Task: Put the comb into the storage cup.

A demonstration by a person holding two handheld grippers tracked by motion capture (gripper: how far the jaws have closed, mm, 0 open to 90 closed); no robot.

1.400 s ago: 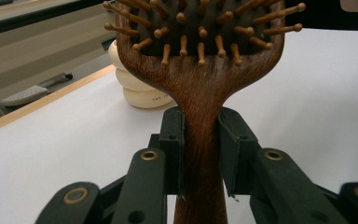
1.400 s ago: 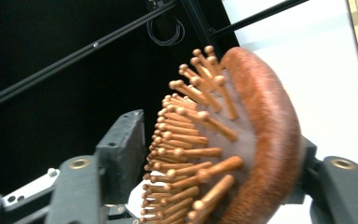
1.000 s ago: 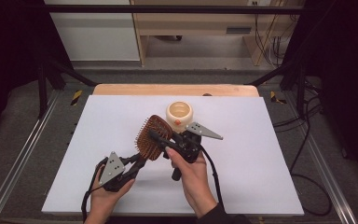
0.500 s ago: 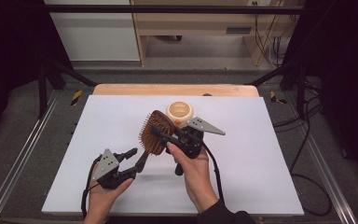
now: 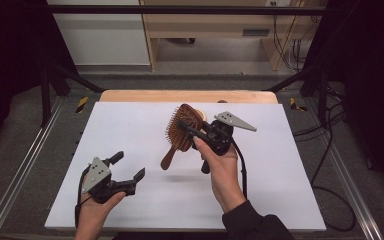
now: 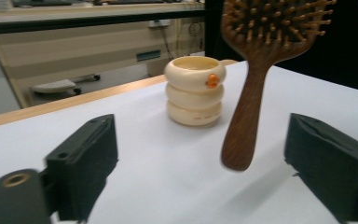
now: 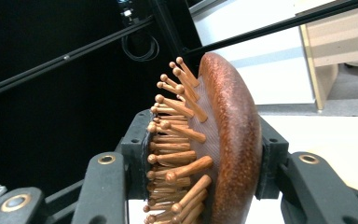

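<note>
Two grippers share the high view: the right gripper (image 5: 192,131), at centre, clamps the head of the hairbrush (image 5: 181,134) above the white table (image 5: 130,130), handle slanting toward lower left, where the left gripper (image 5: 128,167) sits near the bottom, jaws just opened and empty. Its own view has the handle (image 6: 244,123) hanging between wide jaws, nearer the right one, untouched, with a cream cup (image 6: 195,90) behind. From the right gripper view, both pads pinch the brush head (image 7: 214,140), bristles facing left.

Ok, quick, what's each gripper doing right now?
Left gripper: open, jaws just opened, nothing between them.
Right gripper: shut on the hairbrush head, lifted off the table.
</note>
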